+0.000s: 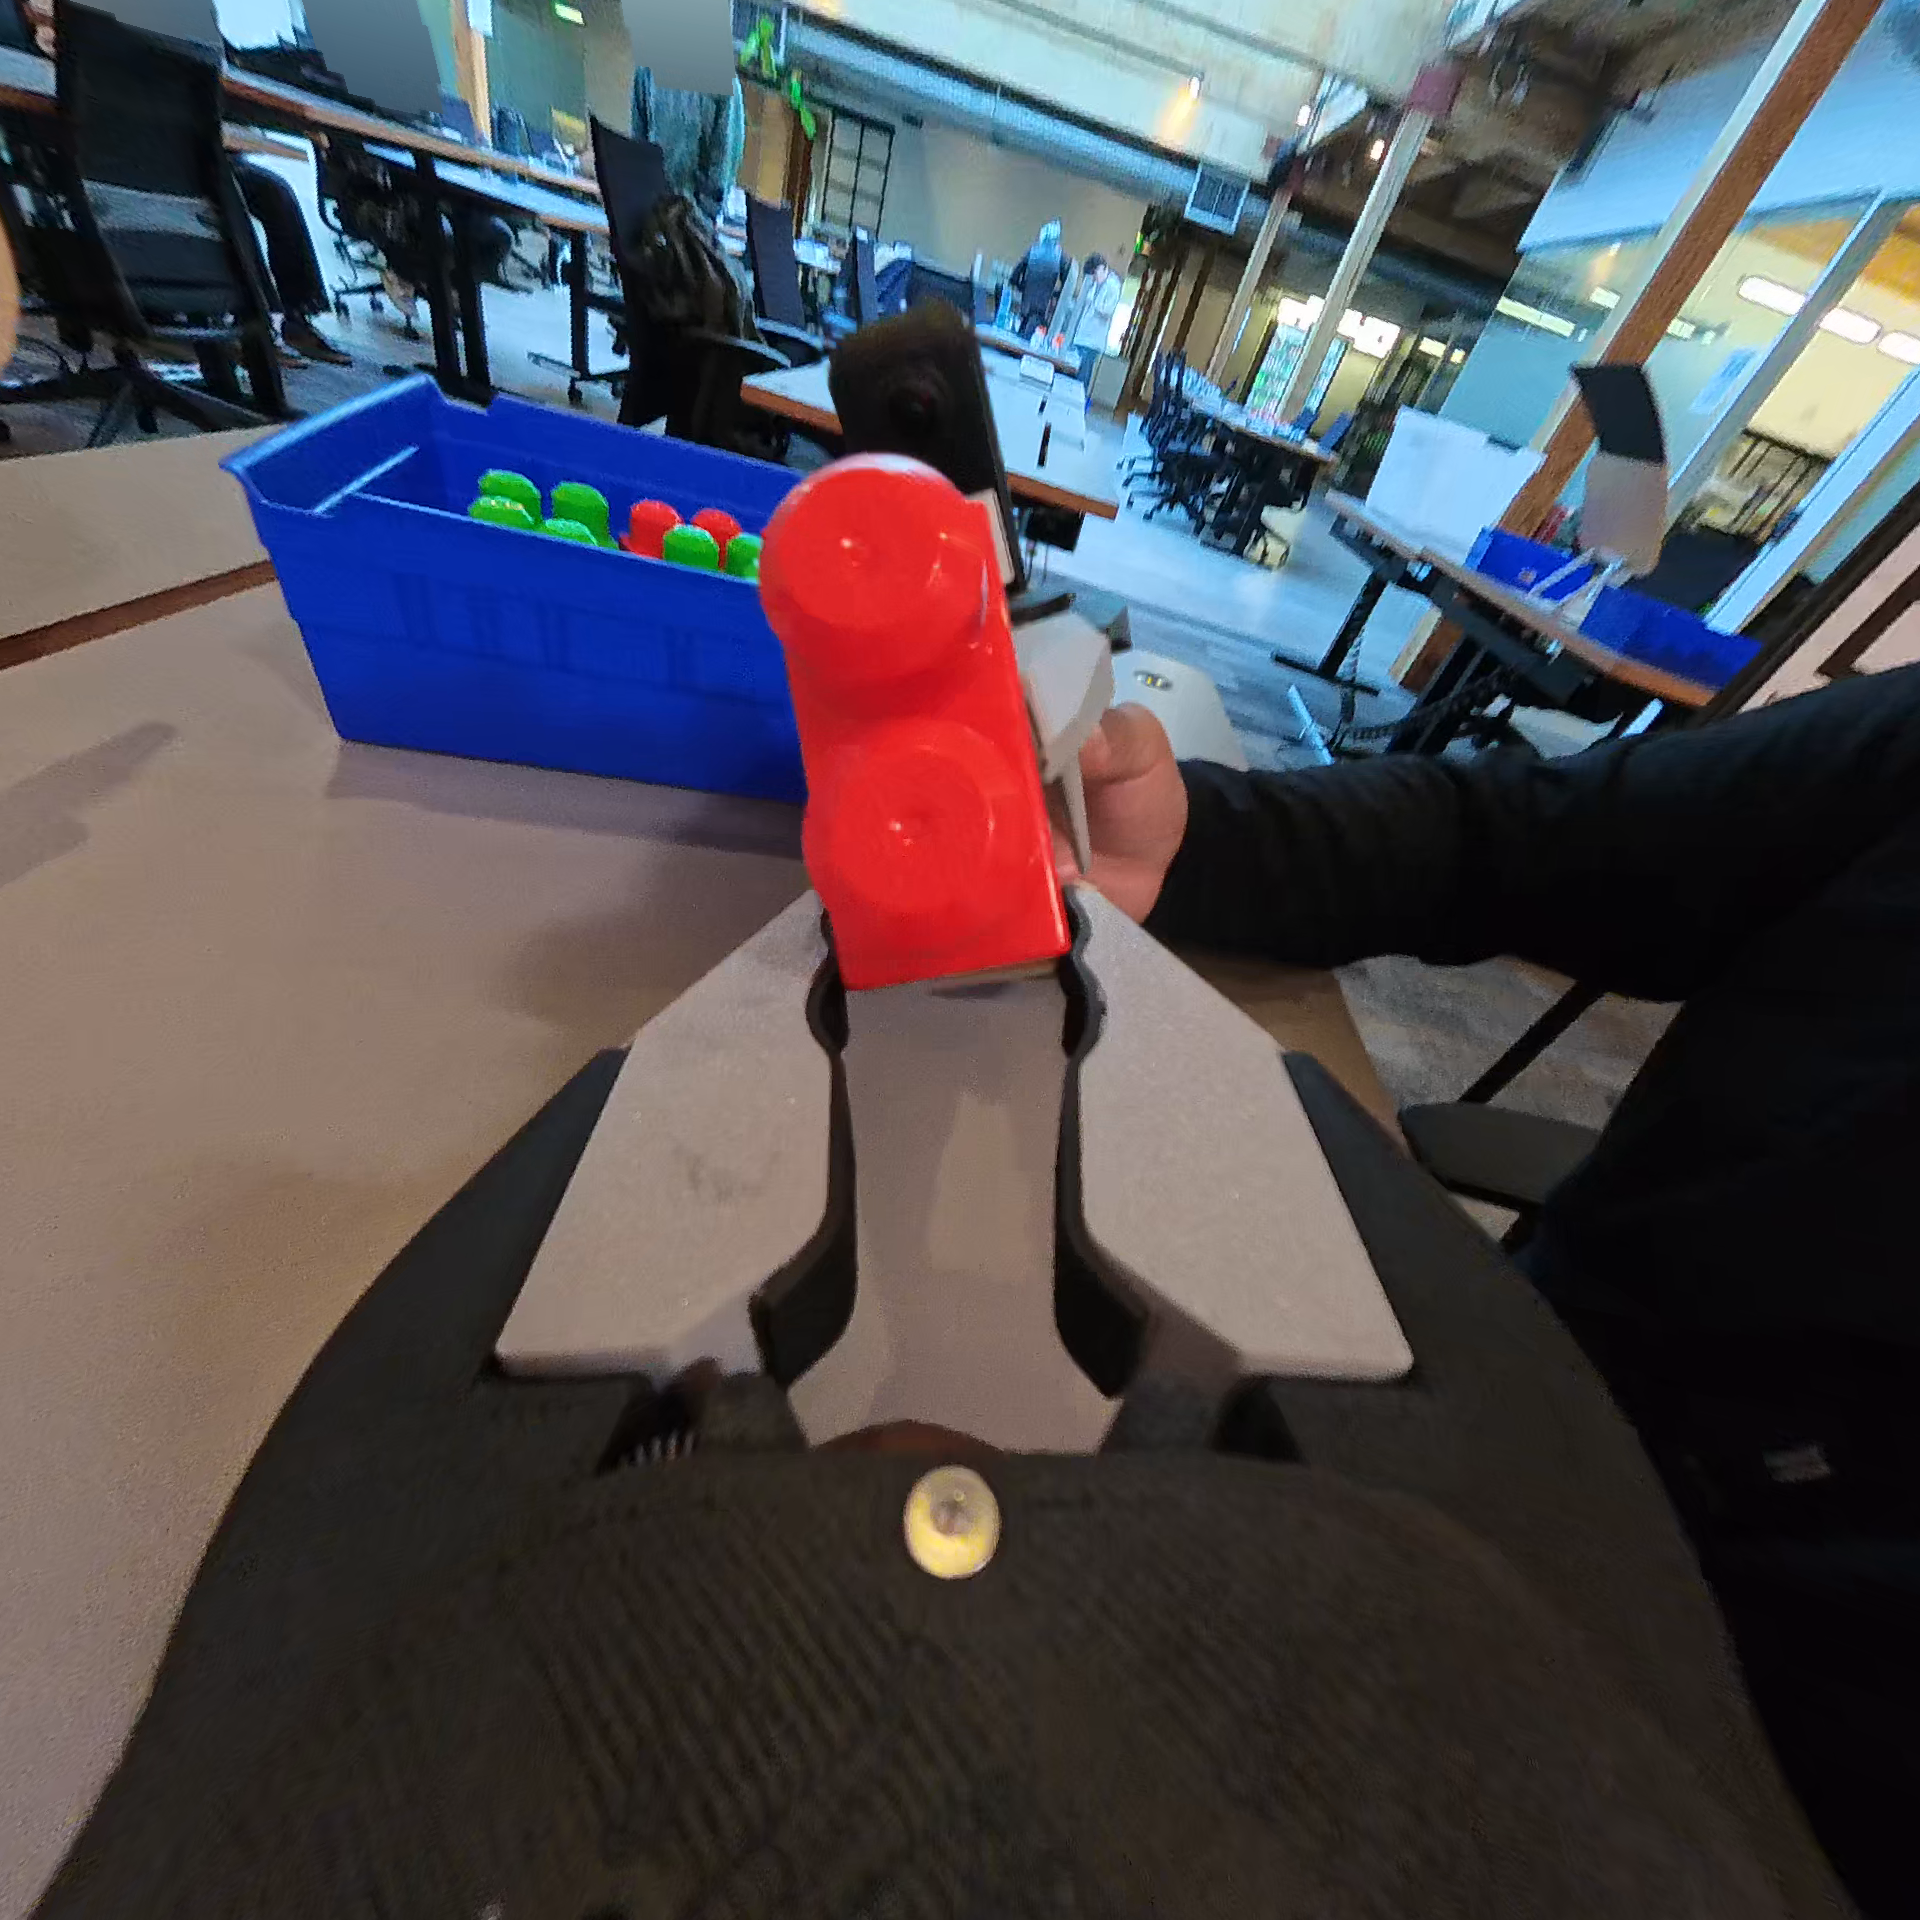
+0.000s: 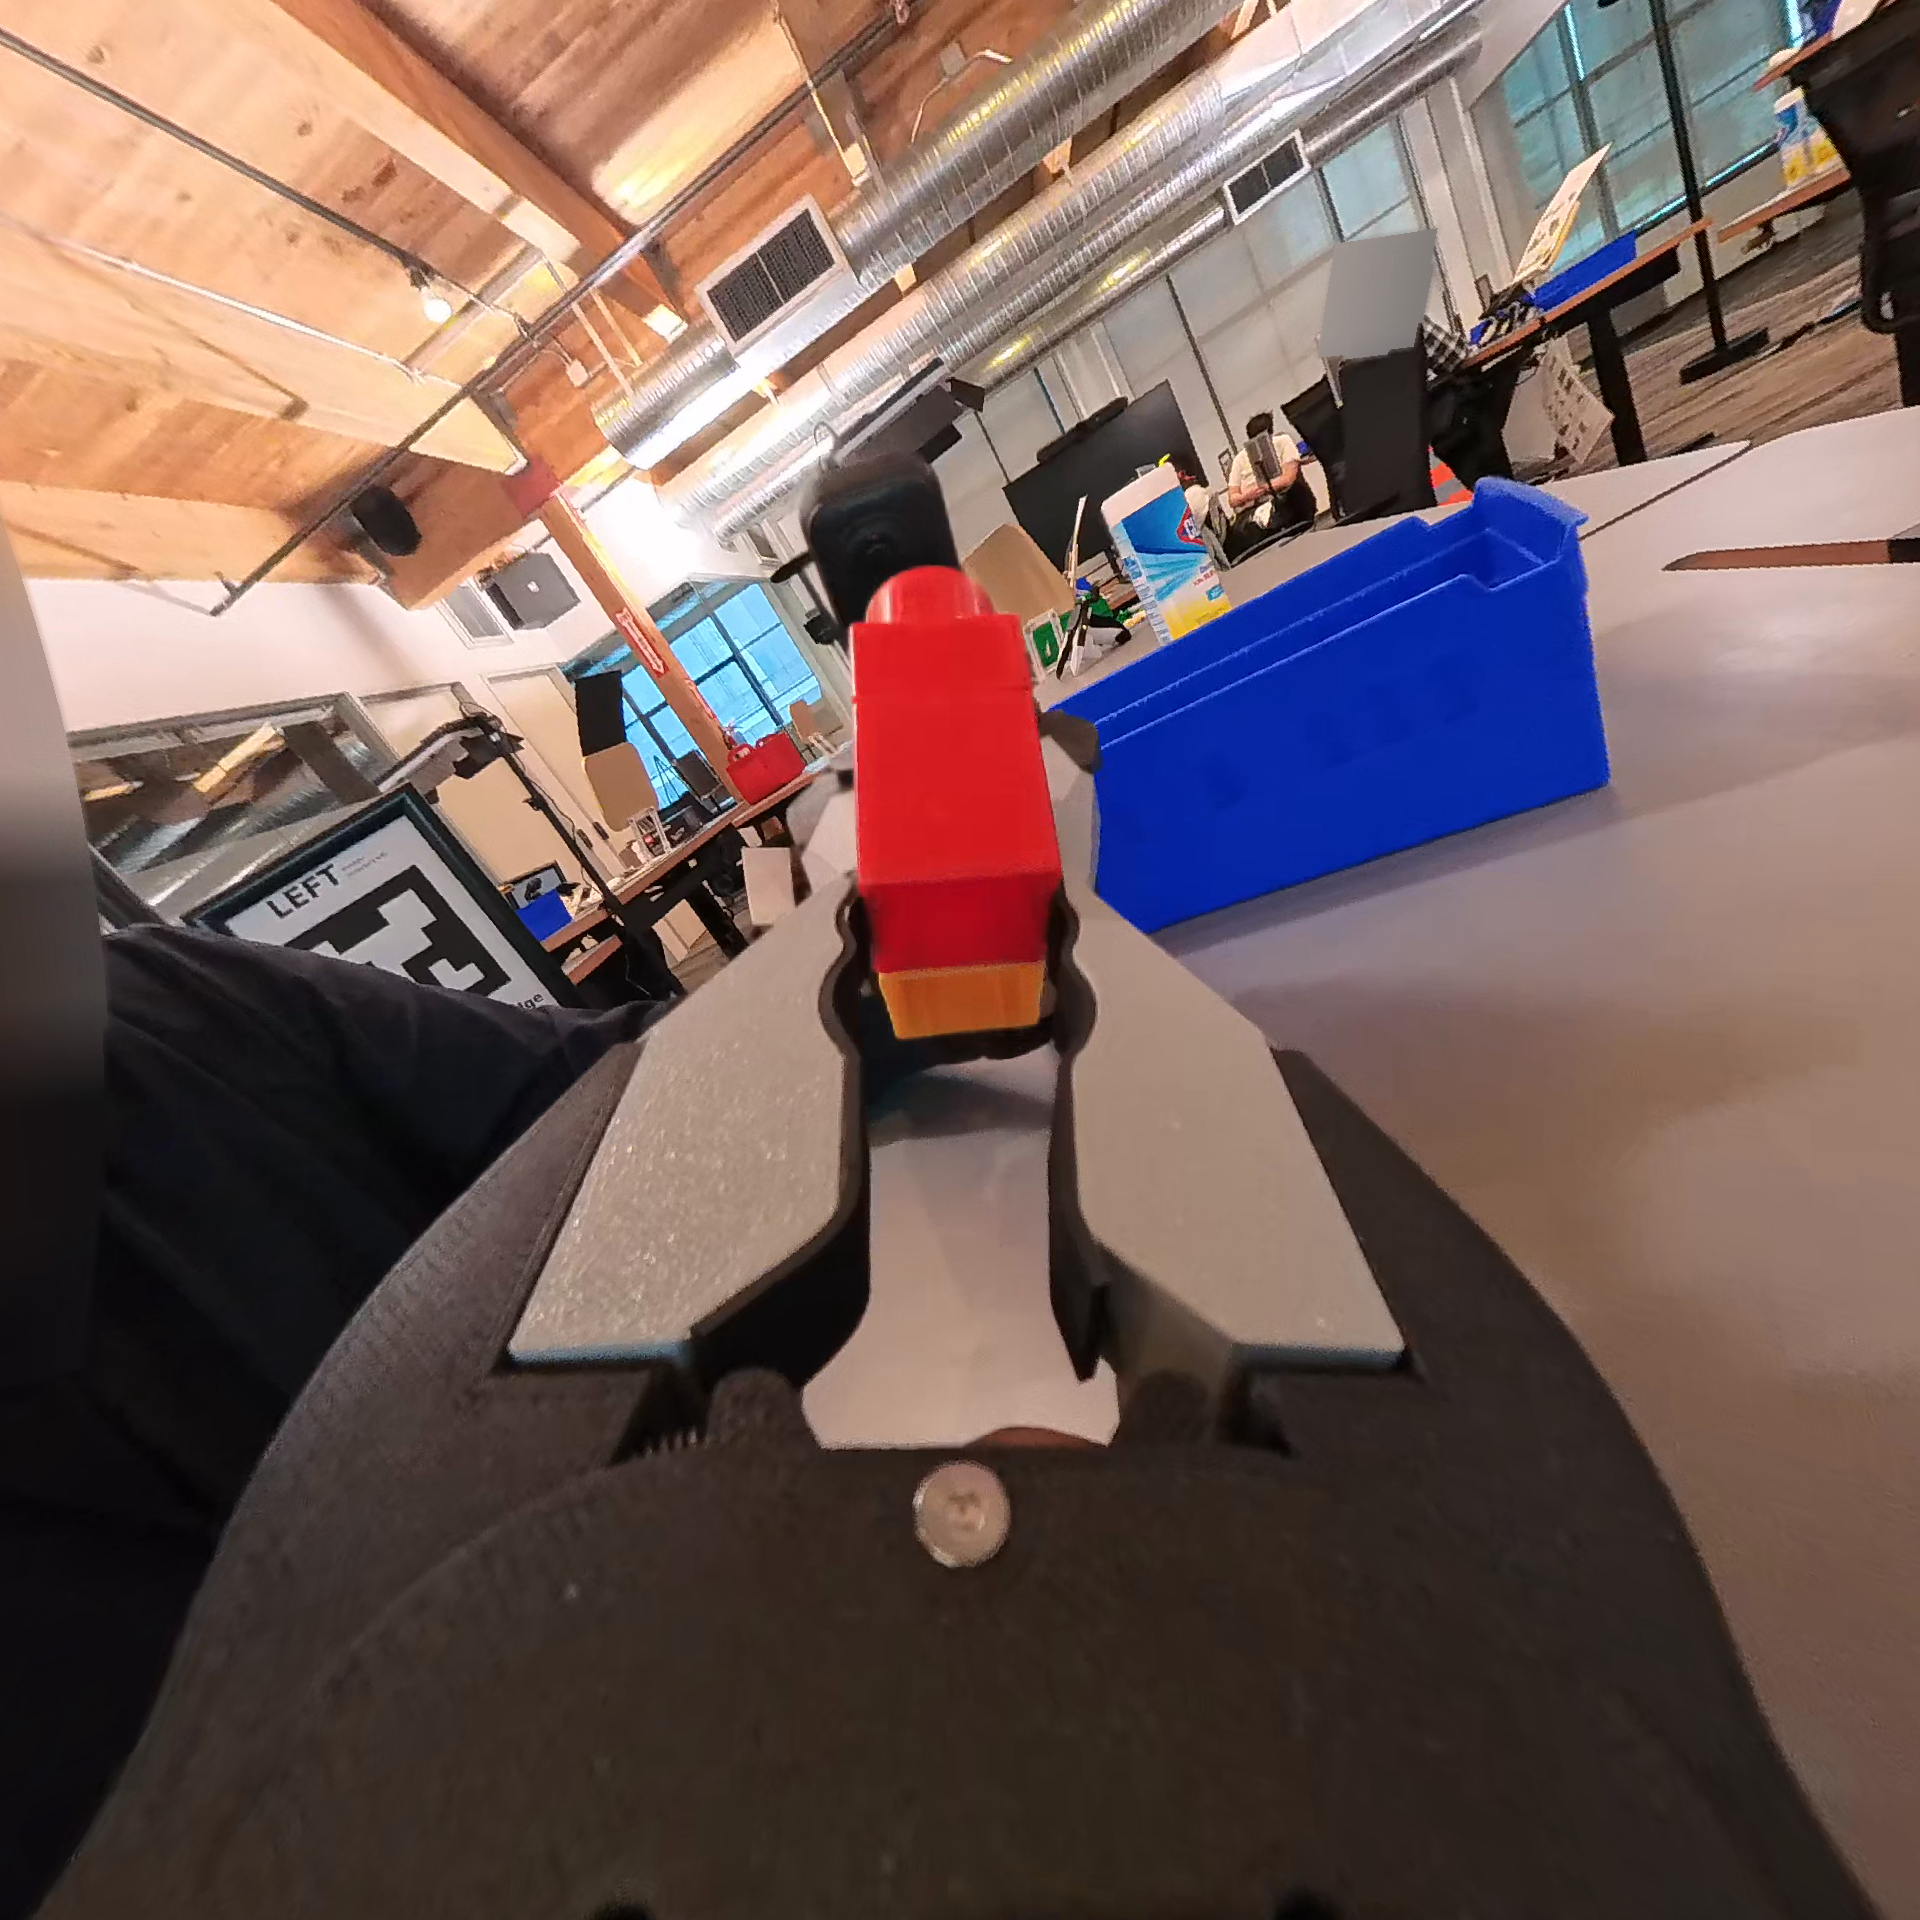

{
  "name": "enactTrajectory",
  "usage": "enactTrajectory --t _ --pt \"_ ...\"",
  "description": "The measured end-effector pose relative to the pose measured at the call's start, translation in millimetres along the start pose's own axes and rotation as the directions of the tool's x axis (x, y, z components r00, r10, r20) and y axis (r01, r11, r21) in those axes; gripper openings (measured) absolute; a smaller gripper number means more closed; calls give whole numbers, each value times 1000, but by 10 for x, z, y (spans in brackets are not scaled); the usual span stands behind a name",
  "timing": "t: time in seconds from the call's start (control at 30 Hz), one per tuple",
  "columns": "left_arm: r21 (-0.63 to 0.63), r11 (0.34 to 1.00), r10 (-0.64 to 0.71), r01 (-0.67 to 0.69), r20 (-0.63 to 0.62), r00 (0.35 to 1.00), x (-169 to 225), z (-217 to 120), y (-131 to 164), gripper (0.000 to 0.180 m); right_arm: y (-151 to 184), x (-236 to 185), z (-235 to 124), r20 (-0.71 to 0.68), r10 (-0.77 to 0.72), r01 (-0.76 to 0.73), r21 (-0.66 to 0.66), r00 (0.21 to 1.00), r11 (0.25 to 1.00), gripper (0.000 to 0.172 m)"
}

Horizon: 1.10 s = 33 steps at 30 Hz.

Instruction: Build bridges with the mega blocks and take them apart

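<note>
Grey tabletop in an open workspace with desks, black office chairs and a timber ceiling with silver ducts; we are listing what is lying and moving on it:

Item 1, blue bin: sitting on the table behind the grippers; in the left wrist view we are seeing green blocks and red blocks lying inside it.

Item 2, red block assembly: we are holding it in the air above the table, between the two grippers, just in front of the bin. From the left wrist view two round studs are facing the camera; from the right wrist view it is looking like stacked red blocks with an orange block at the near end.

Item 3, left gripper: its grey fingers are closing on the near end of the red assembly, black pads lying against both sides.

Item 4, right gripper: its fingers are clamping the orange and red end of the stack, pads pressing on both sides.

Item 5, person's hand with a dark sleeve: gripping the handle of the far gripper in the left wrist view.

Item 6, white and blue canister: standing on a table behind the bin
</note>
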<state>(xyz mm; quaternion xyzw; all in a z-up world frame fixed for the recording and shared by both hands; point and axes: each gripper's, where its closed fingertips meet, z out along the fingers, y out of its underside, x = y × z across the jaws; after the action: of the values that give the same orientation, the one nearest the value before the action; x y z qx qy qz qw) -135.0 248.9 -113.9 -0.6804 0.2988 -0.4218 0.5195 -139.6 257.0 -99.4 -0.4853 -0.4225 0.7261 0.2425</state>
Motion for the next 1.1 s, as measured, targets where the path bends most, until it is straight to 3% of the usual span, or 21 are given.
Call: enactTrajectory --t 0.23,0.57,0.8,0.97,1.1 --pt "7 1000 12 -12 -27 1000 40 -66 -34 36 80 -33 53 13 -9 10 -42 1000 999 31" --pt "-104 990 91 -94 -33 995 86 -141 74 35 265 -28 56 -15 -115 109 -210 993 972 32" --pt "-155 986 56 -64 -54 997 80 -128 176 35 312 -20 7 -11 -121 114 -266 993 957 39" --pt "-239 970 21 -45 -100 995 144 -63 353 35 449 -55 37 21 -114 115 -328 993 938 36" --pt "-238 971 -1 -27 -117 993 158 -35 366 35 512 -57 20 27 -119 121 -365 992 923 33"
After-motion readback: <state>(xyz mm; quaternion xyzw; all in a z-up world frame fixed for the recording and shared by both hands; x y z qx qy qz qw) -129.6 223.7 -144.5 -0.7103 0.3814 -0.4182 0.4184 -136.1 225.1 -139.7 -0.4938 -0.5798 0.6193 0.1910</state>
